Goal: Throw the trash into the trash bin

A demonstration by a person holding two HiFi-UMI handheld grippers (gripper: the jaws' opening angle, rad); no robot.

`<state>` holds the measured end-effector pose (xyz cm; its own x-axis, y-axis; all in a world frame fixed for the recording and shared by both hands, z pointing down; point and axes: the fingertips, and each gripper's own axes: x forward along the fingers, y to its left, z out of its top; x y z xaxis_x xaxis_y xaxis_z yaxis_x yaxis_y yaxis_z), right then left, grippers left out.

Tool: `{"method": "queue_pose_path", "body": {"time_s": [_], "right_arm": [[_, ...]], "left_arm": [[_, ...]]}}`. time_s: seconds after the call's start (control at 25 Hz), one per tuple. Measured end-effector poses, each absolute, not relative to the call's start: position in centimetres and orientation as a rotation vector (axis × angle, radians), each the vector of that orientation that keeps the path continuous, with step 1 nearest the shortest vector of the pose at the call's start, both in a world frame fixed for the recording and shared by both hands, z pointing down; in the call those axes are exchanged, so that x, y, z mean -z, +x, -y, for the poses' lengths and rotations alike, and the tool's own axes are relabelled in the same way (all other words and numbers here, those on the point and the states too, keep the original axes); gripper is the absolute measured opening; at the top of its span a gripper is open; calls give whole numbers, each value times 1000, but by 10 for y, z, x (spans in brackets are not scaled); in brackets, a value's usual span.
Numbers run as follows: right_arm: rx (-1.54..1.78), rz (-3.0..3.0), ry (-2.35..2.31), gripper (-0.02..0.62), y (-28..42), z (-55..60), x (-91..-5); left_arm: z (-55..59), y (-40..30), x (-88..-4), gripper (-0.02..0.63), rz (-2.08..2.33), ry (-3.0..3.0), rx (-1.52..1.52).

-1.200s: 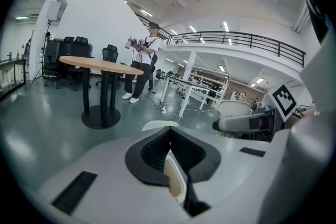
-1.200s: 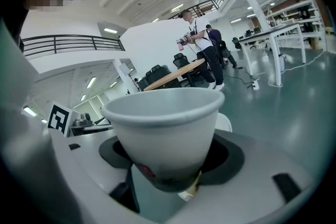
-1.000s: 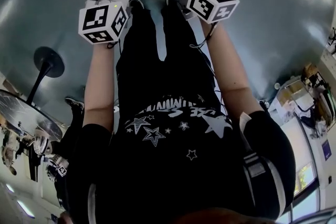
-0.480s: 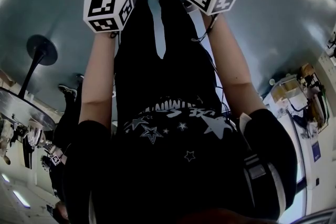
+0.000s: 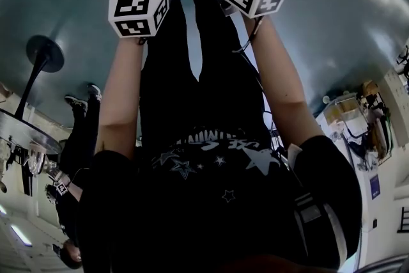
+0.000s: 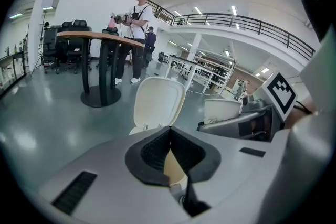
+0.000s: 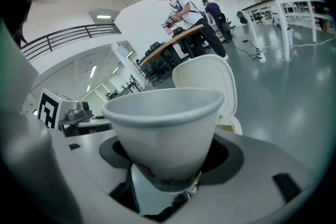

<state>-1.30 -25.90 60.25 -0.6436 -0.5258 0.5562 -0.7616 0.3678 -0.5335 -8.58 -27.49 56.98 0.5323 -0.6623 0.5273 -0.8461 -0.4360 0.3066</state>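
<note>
Right gripper view: right hand-held gripper (image 7: 170, 153) grasping white paper cup (image 7: 163, 113), upright, mouth up. Trash bin (image 7: 207, 81), lid raised, dead ahead beyond cup. Left hand-held gripper (image 6: 169, 131) clenched, facing same bin.

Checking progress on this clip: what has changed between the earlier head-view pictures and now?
Both grippers have shifted toward the top edge of the head view, the left gripper more so. The trash bin has slid almost out of that edge. Nothing was taken hold of or let go. The right gripper stays shut on the paper cup, the left's jaws stay together, and the bin's lid stays open.
</note>
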Motion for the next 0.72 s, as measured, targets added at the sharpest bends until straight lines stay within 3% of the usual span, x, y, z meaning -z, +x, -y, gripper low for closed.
{"method": "queue_pose_path", "body": {"time_s": [0.72], "right_arm": [[-1225, 2240, 1073, 322, -20, 266, -683]], "left_arm": [[286, -84, -645, 11, 1156, 2153, -540]]}}
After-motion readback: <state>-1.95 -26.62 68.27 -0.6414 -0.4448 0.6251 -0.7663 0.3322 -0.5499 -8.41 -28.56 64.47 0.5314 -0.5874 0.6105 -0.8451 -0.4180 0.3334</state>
